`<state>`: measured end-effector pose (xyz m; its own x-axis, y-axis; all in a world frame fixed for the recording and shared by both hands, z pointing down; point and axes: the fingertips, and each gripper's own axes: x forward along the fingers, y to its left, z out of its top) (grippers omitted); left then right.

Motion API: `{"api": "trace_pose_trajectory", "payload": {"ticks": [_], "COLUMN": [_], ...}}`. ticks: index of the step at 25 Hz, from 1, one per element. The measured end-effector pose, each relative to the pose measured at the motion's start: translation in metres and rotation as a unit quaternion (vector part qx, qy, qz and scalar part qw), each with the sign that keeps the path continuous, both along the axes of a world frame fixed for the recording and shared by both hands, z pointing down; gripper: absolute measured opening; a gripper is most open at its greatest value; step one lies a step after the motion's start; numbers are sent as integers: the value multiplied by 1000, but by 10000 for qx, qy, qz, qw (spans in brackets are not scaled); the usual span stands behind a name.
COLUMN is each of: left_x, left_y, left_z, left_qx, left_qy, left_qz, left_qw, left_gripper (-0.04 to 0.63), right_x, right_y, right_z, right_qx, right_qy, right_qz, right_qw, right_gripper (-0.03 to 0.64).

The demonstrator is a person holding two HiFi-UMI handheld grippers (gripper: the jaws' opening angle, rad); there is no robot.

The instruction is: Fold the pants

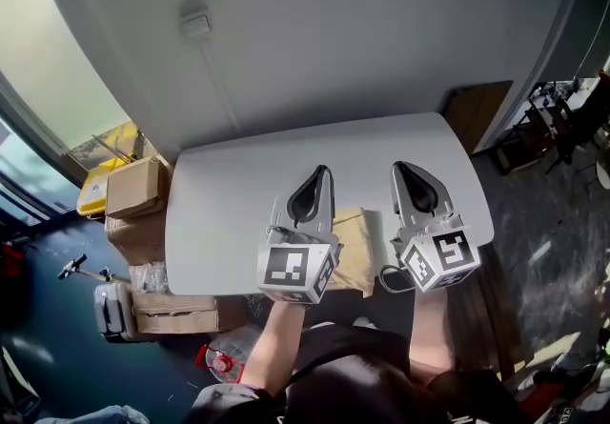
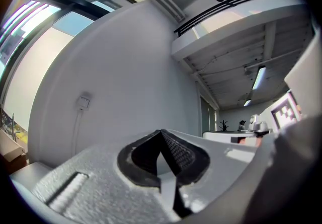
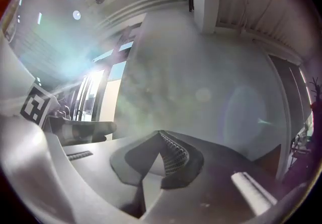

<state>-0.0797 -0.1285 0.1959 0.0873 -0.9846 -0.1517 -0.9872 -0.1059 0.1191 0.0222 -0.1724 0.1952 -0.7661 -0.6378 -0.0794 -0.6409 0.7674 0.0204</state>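
Office-like workroom: white table [image 1: 238,184], stacked cardboard boxes [image 1: 136,186], plain grey wall [image 1: 334,31], ceiling strip lights [image 2: 259,78]

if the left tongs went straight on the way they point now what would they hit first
The left tongs would likely meet the white wall, right of its small box; nothing nearer shows, though depth is unclear.

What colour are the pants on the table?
Tan, a light khaki. The pants show best in the head view, lying folded between the two grippers.
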Motion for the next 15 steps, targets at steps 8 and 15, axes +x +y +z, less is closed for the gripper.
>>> {"api": "trace_pose_trajectory", "payload": {"ticks": [8, 15], "left_x": [11, 16], "left_y": [-8, -12], "left_z": [8, 15], "left_qx": [-89, -211], "left_qy": [-120, -145], "left_qz": [11, -46], "left_qw": [9999, 9997], "left_gripper": [3, 3], "right_x": [4, 7], "right_y": [-10, -15], "right_z": [8, 14], "right_qx": [-47, -91], "right_qy": [10, 29], "right_qz": [5, -51], "right_qw": [10000, 9999], "right_gripper": [3, 3]}}
